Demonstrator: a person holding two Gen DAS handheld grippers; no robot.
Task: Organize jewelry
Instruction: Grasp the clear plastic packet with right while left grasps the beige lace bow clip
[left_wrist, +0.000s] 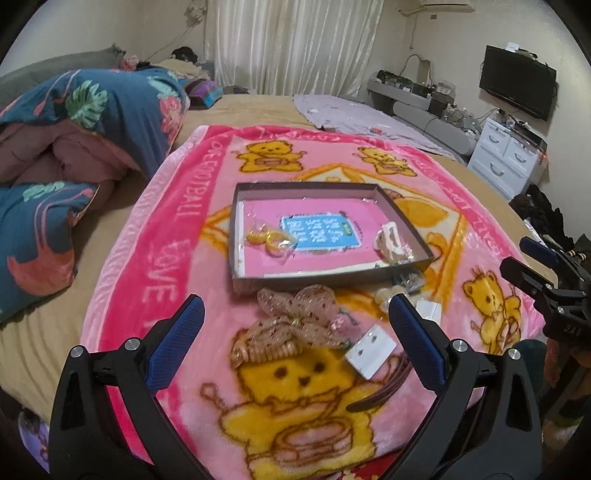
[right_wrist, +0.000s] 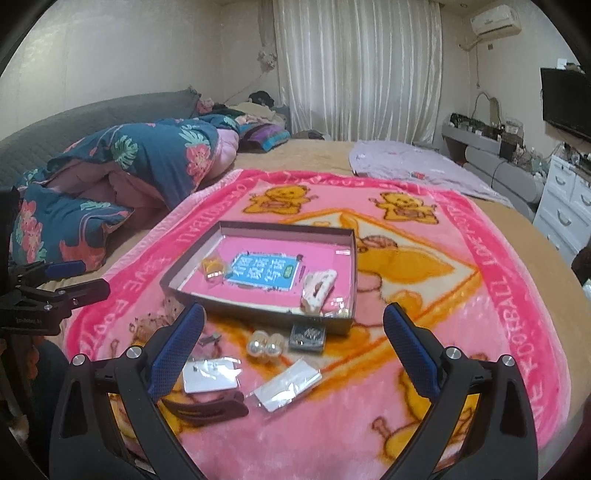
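Shallow cardboard box (left_wrist: 334, 275), dark grey walls, pink floor with a blue printed label, sits mid-blanket (left_wrist: 177, 236). Inside: small clear bag with orange-yellow pieces (left_wrist: 269, 238) at its left side; white-pink hair claw (right_wrist: 317, 286) at its right side; a small glinting clear packet (right_wrist: 341, 312) in the near right corner, contents too small to tell.

Still outside, on the fleece just in front of the box: two pearly round beads (right_wrist: 264, 343) touching each other; a dark blue square card with small metallic bits (right_wrist: 307, 338) beside them; two white earring cards in clear sleeves (right_wrist: 210, 374) (right_wrist: 286, 386); dark maroon curved hair clip (right_wrist: 207, 406), glossy; sheer beige bow with dark flecks (left_wrist: 295, 314), gauzy, over a ridged comb-like clip (left_wrist: 264, 350).

Blanket plush, pink, yellow bear print.

My left gripper (left_wrist: 295, 338) spread wide above the bow, holding nothing. My right gripper (right_wrist: 293, 345) also wide, empty, over the beads and cards.
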